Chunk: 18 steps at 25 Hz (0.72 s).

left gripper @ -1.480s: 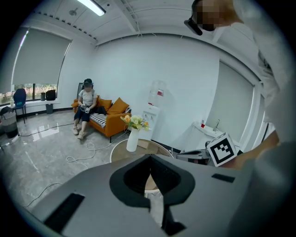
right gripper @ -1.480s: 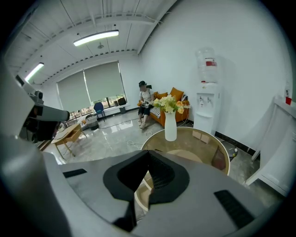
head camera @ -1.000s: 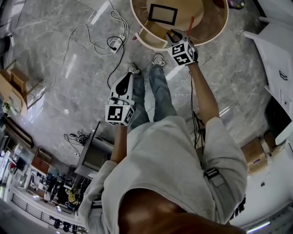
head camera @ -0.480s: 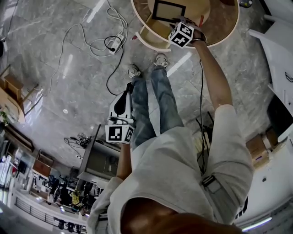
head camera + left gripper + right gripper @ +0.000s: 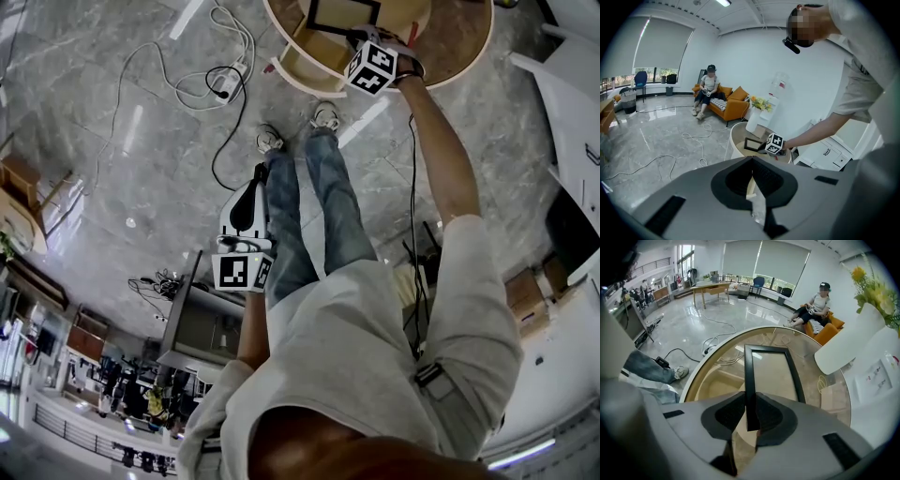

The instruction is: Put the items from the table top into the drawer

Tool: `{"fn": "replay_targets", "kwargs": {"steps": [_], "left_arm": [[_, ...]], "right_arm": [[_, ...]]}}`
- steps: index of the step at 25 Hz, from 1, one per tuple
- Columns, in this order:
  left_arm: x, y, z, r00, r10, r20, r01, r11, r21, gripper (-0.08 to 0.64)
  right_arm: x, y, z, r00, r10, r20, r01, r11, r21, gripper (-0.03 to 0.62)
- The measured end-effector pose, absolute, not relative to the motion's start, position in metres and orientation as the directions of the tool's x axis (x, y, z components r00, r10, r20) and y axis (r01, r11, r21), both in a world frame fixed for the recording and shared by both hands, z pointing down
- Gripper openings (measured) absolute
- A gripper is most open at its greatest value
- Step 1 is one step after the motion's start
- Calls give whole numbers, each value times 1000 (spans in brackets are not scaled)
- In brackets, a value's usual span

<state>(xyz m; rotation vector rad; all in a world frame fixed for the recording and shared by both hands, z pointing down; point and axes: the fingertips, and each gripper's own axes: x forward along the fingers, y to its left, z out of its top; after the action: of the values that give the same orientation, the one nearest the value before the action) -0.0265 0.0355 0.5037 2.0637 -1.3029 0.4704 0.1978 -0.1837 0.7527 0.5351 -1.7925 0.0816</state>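
Black frame on the round table, its left rail between the right gripper's just-closing jaws, gripped.

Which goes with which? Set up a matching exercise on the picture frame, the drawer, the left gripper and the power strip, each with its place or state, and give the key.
1. picture frame
2. drawer
3. left gripper
4. power strip

A. lying on the floor
B. jaws together, nothing between them
C. edge clamped by the right gripper
D. pulled open under the round tabletop

Pairs: 1-C, 2-D, 3-B, 4-A.

The right gripper's jaws have just been closing, with the frame's edge between them.
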Motion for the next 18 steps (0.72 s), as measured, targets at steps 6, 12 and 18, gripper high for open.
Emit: {"fn": "replay_targets", "kwargs": {"steps": [6,12,18], "left_arm": [[-26,31,507,446,-660,605,-895,-317,314,15],[-41,27,507,432,-671,603,-902,-314,298,15],[-83,29,519,393,-681,618,-919,-282,274,15]], "right_arm": [[196,-182,739,-222,-340,914,-445,869,216,86],[163,-174,701,-310,-418,854,-534,819,207,86],[84,-155,662,-443,-462,769,-581,801,146,86]]}}
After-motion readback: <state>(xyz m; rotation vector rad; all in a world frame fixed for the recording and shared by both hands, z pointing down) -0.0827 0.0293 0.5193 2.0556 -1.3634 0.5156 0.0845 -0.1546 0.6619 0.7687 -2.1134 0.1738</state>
